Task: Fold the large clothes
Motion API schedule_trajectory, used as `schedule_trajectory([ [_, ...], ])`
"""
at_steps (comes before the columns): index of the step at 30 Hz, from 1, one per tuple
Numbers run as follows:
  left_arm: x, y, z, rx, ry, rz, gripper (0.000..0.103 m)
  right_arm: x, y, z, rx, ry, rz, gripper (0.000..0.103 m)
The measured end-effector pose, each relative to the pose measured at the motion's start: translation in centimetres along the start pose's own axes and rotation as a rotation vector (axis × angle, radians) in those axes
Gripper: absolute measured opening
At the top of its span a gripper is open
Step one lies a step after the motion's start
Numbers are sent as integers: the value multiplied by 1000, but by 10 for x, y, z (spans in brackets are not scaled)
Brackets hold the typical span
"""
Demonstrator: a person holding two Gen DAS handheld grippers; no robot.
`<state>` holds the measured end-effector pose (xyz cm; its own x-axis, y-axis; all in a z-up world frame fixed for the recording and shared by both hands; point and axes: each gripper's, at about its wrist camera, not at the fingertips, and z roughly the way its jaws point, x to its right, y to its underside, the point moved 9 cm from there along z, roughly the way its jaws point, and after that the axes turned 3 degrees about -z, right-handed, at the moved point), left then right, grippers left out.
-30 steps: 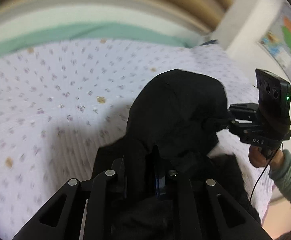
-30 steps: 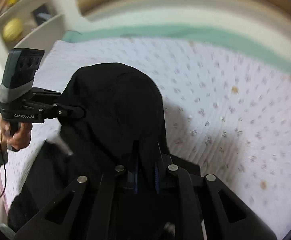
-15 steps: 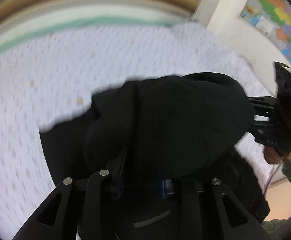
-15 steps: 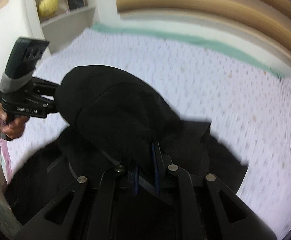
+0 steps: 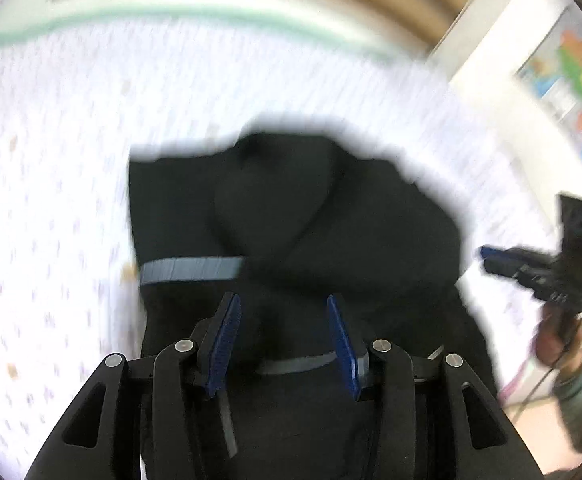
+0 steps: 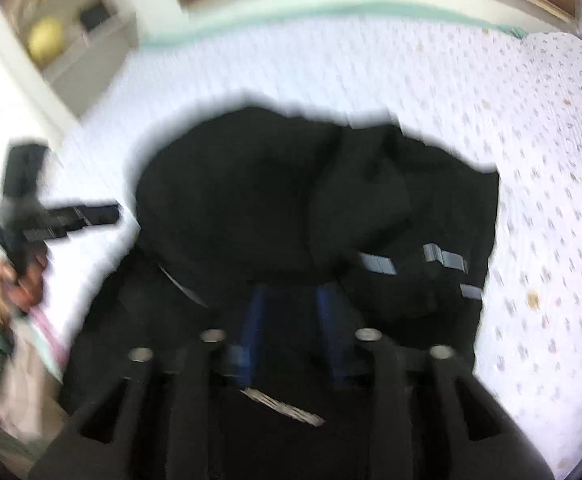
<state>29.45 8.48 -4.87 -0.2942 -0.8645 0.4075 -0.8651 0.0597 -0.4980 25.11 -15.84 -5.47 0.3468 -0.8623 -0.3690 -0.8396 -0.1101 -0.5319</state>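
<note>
Black garment (image 5: 291,216) lies bunched on the bedsheet (image 5: 51,160), grey stripes showing, folded lump on top at the far side. Left gripper (image 5: 283,336) hovers over its near part, blue pads (image 5: 223,344) spread wide, nothing between them. Right gripper (image 6: 291,320) likewise over the near part; frame blurred, pads (image 6: 255,320) appear apart, released. Shelf (image 6: 71,40) far left.

Two wrist fisheyes, close above, facing forward-down, sharing black garment (image 5: 331,220) on bed (image 5: 51,140)
</note>
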Motion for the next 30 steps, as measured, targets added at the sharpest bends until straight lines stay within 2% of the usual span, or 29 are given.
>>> schedule_trajectory([
  [2,21,-39,-9,58,51,4,49,-10,-37,1,46,4,16,50],
  [4,28,-68,2,74,75,-23,52,-14,-62,24,32,-6,44,53],
  [7,26,-82,46,23,136,-87,52,-17,-56,73,-46,-18,58,53],
  [9,26,-66,76,-50,175,-95,52,-21,-27,101,-109,-21,58,53],
  [12,16,-14,111,-159,170,-88,52,-14,23,137,-190,32,27,57],
  [13,9,1,120,-175,142,-83,52,-11,40,149,-216,39,27,57],
  [15,-8,22,139,-191,84,-88,51,-5,54,159,-205,49,30,57],
  [16,-10,30,141,-181,82,-89,51,-4,59,162,-192,60,28,57],
  [19,-8,26,136,-151,69,-95,52,-9,57,155,-176,70,14,57],
  [22,9,22,108,-96,86,-70,52,-25,52,120,-110,13,4,57],
  [25,26,21,67,-11,120,-25,52,-38,51,82,-29,12,-48,57],
  [28,37,27,52,40,138,10,52,-43,59,84,-17,24,-75,57],
  [30,35,39,74,-4,122,10,52,-36,74,107,-61,87,-92,57],
])
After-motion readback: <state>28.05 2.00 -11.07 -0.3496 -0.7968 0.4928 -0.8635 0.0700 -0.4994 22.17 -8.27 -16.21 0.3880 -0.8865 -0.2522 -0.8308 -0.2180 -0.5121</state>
